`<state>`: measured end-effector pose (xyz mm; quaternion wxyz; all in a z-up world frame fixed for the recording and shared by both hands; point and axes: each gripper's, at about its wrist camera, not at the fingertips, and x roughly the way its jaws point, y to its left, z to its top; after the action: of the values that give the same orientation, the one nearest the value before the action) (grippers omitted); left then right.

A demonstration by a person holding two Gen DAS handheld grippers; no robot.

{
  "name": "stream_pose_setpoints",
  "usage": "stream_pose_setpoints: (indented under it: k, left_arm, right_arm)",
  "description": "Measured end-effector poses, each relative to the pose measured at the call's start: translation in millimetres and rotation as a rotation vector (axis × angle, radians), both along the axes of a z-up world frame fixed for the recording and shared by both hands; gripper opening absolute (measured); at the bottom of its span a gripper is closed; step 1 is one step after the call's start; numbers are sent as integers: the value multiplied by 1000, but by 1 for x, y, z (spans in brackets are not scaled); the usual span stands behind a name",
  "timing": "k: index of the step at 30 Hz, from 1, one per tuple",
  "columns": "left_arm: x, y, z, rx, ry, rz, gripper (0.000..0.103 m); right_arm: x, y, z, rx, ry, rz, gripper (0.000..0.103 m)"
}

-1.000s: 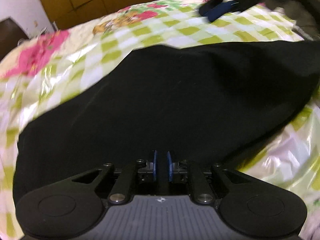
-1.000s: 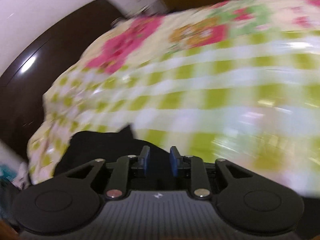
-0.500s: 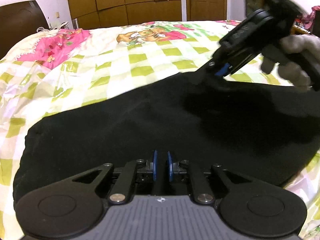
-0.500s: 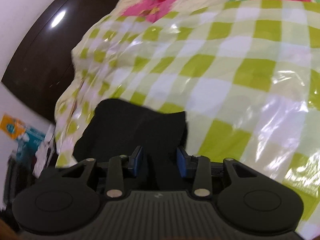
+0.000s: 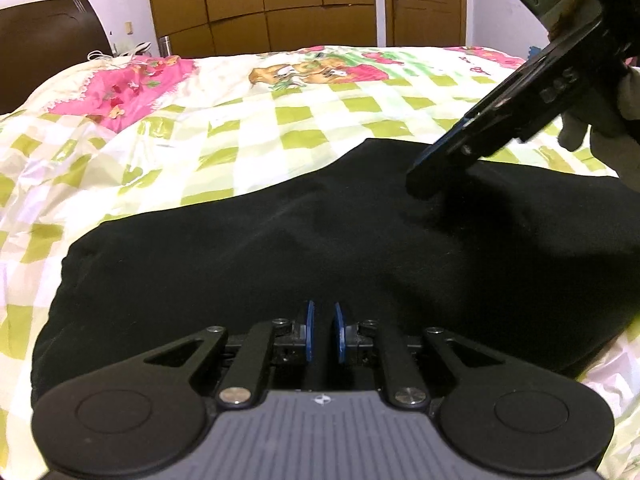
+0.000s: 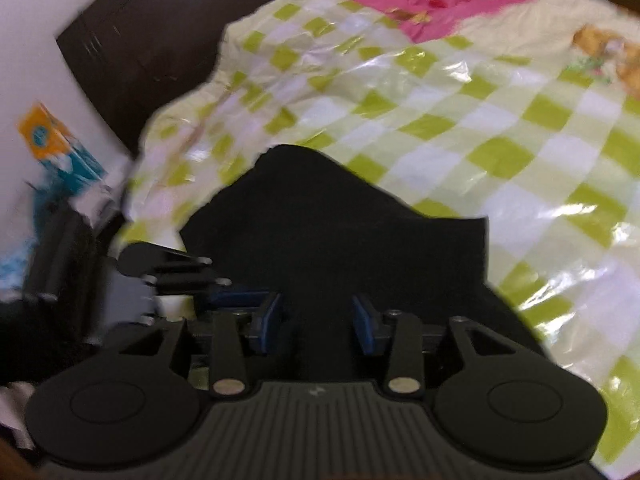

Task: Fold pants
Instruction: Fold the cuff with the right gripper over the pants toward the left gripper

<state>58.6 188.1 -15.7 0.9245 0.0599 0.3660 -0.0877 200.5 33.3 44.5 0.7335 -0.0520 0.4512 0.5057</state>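
The black pants (image 5: 320, 240) lie folded across the green-checked bedspread (image 5: 224, 136). My left gripper (image 5: 322, 330) is shut on the near edge of the pants; black cloth fills the narrow gap between its blue pads. My right gripper (image 6: 318, 322) is open, its jaws wide apart over the black cloth (image 6: 340, 216) with nothing clamped. In the left wrist view the right gripper (image 5: 432, 168) comes in from the upper right, tips touching the far part of the pants. The left gripper (image 6: 224, 294) shows at the left of the right wrist view.
A dark wooden headboard (image 5: 48, 52) stands at the left of the bed, with brown wardrobe doors (image 5: 304, 4) behind. A pink patch (image 5: 128, 88) marks the bedspread's far left. The bed's edge (image 6: 160, 152) drops off at the left in the right wrist view.
My right gripper has opened wider, letting go of the cloth, and has dropped lower onto the pants. The pants have settled flat on the bed. My left gripper stays shut on the near edge.
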Motion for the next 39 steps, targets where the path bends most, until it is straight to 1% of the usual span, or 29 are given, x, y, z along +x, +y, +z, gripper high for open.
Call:
stream_pose_setpoints:
  k: [1,2,3,5,6,8,9,11,12,14,18,20,22,24,26,27,30,31,32,33,35,37,38,39]
  left_arm:
    - [0,1,1,1,-4,2,27]
    - [0,2,1,-1,-6,3,27]
    - [0,4,1,-6,-8,4,27]
    - [2,6,1,-17,-10,9,27]
    - [4,6,1,-21,-10,11,27]
    - [5,5,1,-22,-12,12,27]
    - [5,3,0,-24,-12,14,27]
    - [5,2,0,-32,-10,15,28]
    - [5,2,0,-34,-8,14,28]
    - [6,1,-2,-36,0,11,28]
    - [10,-1,-4,-35,7,-4,28]
    - [11,-3,-4,-35,3,-8,28]
    - [11,-4,-4,-35,1,-9,28]
    - [11,-4,-5,-36,4,-9,28]
    - [11,-4,-6,-32,3,-9,29]
    - [11,-5,-6,-33,2,-7,29]
    - [10,-4,-6,-27,-2,-10,29]
    - [10,-3,-7,-19,0,-9,32]
    - [8,-2,-8,-8,6,-1,32]
    - [6,0,-9,5,13,10,32]
    - [-1,6,-11,23,30,39,32]
    - [-7,14,-14,23,50,65,33]
    - [-11,18,-15,31,56,79,34]
    - [-14,21,-15,42,59,92,34]
  right_arm:
    - [1,-1,-1,-17,-31,-26,41]
    - [5,-5,-1,-6,-22,-47,41]
    - [13,-14,1,31,8,-88,41]
    - [29,-30,6,95,33,-159,41]
    - [37,-35,7,105,33,-191,41]
    - [56,-39,1,88,44,-227,42]
    - [66,-39,-7,76,70,-237,42]
    - [82,-39,-25,57,161,-244,42]
    - [84,-39,-31,61,197,-239,42]
    - [78,-36,-34,97,248,-186,42]
    - [60,-26,-30,91,218,-78,46]
    - [55,-21,-28,85,209,-58,46]
    - [50,-19,-22,89,172,-32,46]
    - [46,-16,-20,73,136,-26,47]
    - [50,-12,-25,43,116,-54,47]
    - [54,-10,-30,39,128,-81,47]
    - [72,-9,-42,78,172,-151,47]
    - [79,-9,-45,109,211,-180,48]
    - [85,-8,-48,146,255,-207,43]
    - [92,-11,-51,184,297,-236,31]
    - [101,-16,-51,200,314,-291,15]
    - [113,-27,-57,221,349,-358,9]
    - [116,-30,-59,217,346,-382,7]
    - [117,-31,-61,199,331,-397,7]
